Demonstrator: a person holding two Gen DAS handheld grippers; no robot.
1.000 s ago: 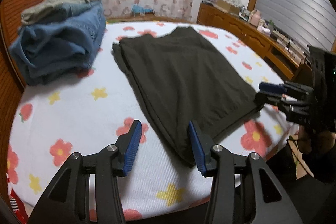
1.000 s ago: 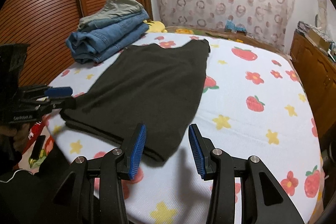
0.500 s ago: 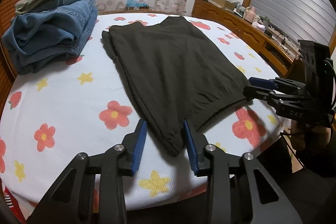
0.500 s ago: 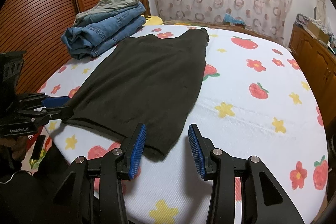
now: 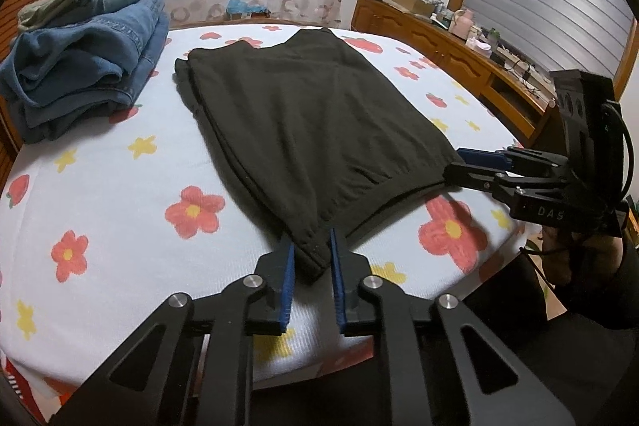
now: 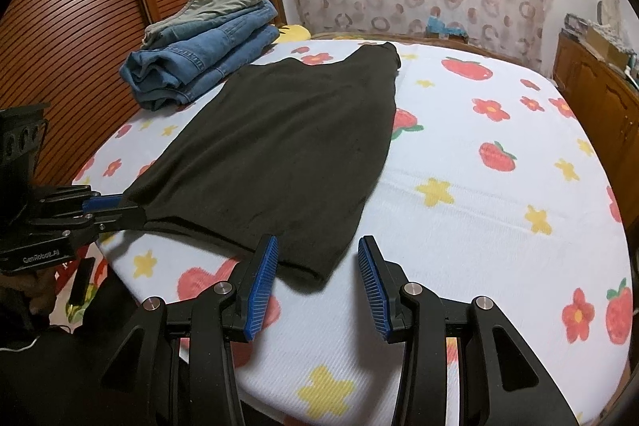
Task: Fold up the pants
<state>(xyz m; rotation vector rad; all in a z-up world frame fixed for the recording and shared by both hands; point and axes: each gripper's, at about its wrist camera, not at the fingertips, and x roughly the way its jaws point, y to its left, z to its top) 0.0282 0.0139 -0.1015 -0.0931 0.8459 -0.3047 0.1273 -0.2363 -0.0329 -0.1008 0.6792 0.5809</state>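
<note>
The bed [image 5: 104, 194], covered by a white sheet printed with flowers and strawberries, fills most of both views. On it the dark pants [image 5: 303, 122] lie flat, folded lengthwise, running from about 6 o'clock up toward 12 o'clock in the left wrist view, the far end near the headboard side. A stack of folded clothes [image 5: 84, 66], blue jeans with an olive garment on top, sits at about 10 o'clock, just beside the pants' far left edge but apart from them. A wooden cabinet [image 5: 459, 46] with clutter on top runs along the wall at 2 o'clock.

The left hand-held gripper [image 5: 311, 258] is closing its jaws on the near left corner of the pants; the fabric hem stands between the blue pads and bunches slightly there, pinched. The right hand-held gripper [image 6: 315, 266] hovers over the near right corner of the pants [image 6: 279, 146] with its jaws apart, released: the corner lies beneath the gap, nearer the left pad, and neither pad presses it.
</note>
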